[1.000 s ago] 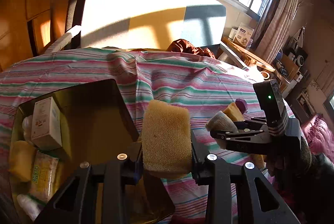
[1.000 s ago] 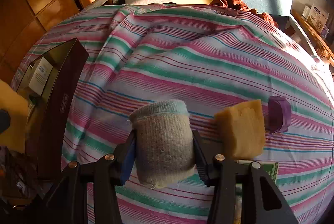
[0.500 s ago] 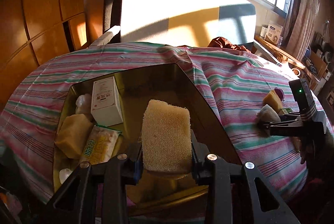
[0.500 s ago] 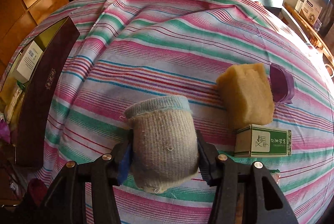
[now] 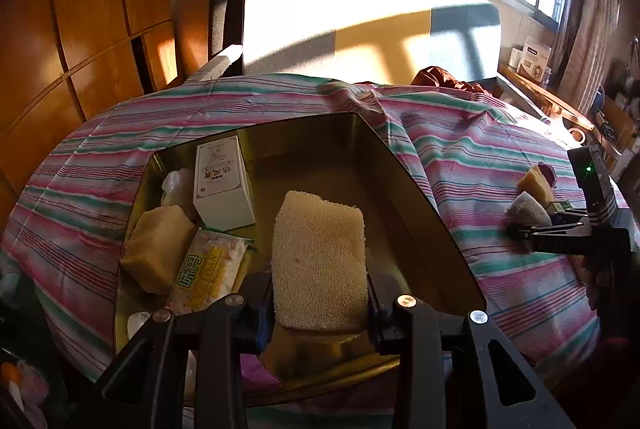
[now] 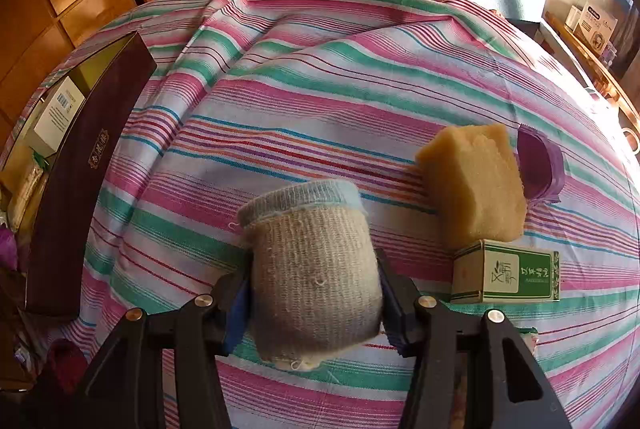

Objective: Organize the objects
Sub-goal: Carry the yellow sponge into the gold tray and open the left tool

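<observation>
Porous yellow sponge [image 5: 320, 265], a rectangular block with a coarse open-cell face, sits pinched upright in our left claw [image 5: 320, 309], both fingers pressed into its sides. It hangs over the open tray [image 5: 416, 189], a shallow dark box with a glossy gold-toned inner lining and straight walls. Left half of the tray is packed: a white carton [image 5: 222, 185] standing on end, a tan foam wedge [image 5: 158, 253] leaning against it, a crinkly yellow snack packet [image 5: 210, 269], and some clear plastic wrap [image 5: 178, 185] behind. Right half of the tray floor is bare, and the sponge is over that part, near the tray's near wall. Our right claw [image 6: 316, 293] is squeezed onto a rolled knit sock [image 6: 314, 269], beige ribbed weave with a pale blue cuff, soft cylinder shape, held above the striped cloth [image 6: 320, 89] that covers the surface. Just right of it lie a second tan foam block [image 6: 472, 181], rough-cut and angular, a green and white cardboard box [image 6: 506, 271] touching the block's near edge, and a purple tape roll [image 6: 540, 165] just behind the block. From the right wrist view the tray's outer wall is dark maroon with a small gold emblem. Wide open striped cloth lies between the tray and this cluster, wrinkled in soft folds toward the far edge.
</observation>
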`<state>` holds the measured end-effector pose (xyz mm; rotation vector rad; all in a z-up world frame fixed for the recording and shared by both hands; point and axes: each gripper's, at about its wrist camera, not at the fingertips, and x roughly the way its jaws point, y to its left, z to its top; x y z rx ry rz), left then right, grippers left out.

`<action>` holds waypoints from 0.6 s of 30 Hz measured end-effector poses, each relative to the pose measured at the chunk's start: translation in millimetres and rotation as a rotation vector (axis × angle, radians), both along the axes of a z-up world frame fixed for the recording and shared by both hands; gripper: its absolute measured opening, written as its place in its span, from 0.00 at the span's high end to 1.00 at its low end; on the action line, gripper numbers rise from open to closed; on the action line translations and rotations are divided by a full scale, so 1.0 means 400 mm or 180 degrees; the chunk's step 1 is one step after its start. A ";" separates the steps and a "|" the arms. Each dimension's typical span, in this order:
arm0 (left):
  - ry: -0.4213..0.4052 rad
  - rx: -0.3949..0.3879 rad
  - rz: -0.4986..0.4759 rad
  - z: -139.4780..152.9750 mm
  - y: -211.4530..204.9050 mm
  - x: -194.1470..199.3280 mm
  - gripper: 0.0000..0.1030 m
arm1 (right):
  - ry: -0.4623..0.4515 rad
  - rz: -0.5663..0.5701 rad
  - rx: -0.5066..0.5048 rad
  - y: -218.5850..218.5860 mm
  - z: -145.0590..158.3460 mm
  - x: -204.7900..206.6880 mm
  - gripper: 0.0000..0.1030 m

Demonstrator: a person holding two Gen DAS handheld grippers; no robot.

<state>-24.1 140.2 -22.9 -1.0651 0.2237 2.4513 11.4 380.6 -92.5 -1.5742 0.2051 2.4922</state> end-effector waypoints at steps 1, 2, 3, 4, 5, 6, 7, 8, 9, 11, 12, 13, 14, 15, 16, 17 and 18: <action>-0.0013 -0.0002 -0.0004 -0.003 0.000 0.000 0.65 | -0.0001 0.0011 0.0018 -0.002 0.000 -0.001 0.47; -0.0038 0.0005 -0.0010 -0.007 -0.001 -0.002 0.65 | -0.0002 0.0021 0.0031 -0.004 0.001 -0.001 0.47; -0.0092 0.0037 -0.0016 -0.012 -0.002 -0.005 0.65 | -0.0003 0.0030 0.0043 -0.005 0.000 -0.001 0.47; -0.0175 0.0090 -0.0018 -0.019 -0.006 -0.011 0.65 | -0.0004 0.0037 0.0053 -0.006 0.001 -0.002 0.47; -0.0266 0.0153 -0.0012 -0.026 -0.011 -0.018 0.65 | -0.0004 0.0044 0.0063 -0.007 0.001 -0.002 0.47; -0.0351 0.0236 -0.0002 -0.033 -0.018 -0.026 0.65 | -0.0005 0.0052 0.0077 -0.009 0.001 -0.003 0.47; -0.0429 0.0328 0.0016 -0.037 -0.028 -0.035 0.65 | -0.0004 0.0060 0.0091 -0.010 0.002 -0.003 0.48; -0.0507 0.0416 0.0043 -0.040 -0.039 -0.045 0.65 | -0.0005 0.0066 0.0101 -0.011 0.002 -0.003 0.48; -0.0584 0.0499 0.0081 -0.042 -0.050 -0.059 0.65 | -0.0006 0.0071 0.0106 -0.011 0.002 -0.004 0.48; -0.0727 0.0655 0.0172 -0.041 -0.070 -0.091 0.65 | -0.0007 0.0082 0.0116 -0.012 0.002 -0.005 0.48; -0.0794 0.0730 0.0206 -0.039 -0.078 -0.110 0.65 | -0.0008 0.0090 0.0124 -0.014 0.003 -0.005 0.48; -0.0850 0.0803 0.0242 -0.037 -0.083 -0.129 0.65 | -0.0008 0.0098 0.0132 -0.014 0.003 -0.006 0.48; -0.0900 0.0866 0.0266 -0.036 -0.085 -0.150 0.65 | -0.0009 0.0104 0.0140 -0.016 0.003 -0.007 0.48; -0.0939 0.0909 0.0269 -0.035 -0.082 -0.170 0.65 | -0.0010 0.0112 0.0150 -0.017 0.003 -0.008 0.48; -0.0932 0.0912 0.0282 -0.032 -0.075 -0.189 0.65 | -0.0010 0.0118 0.0158 -0.018 0.004 -0.008 0.48; -0.0898 0.0864 0.0287 -0.029 -0.063 -0.208 0.65 | -0.0011 0.0120 0.0161 -0.019 0.004 -0.009 0.48; -0.0870 0.0810 0.0275 -0.029 -0.049 -0.229 0.65 | -0.0011 0.0121 0.0162 -0.019 0.004 -0.009 0.48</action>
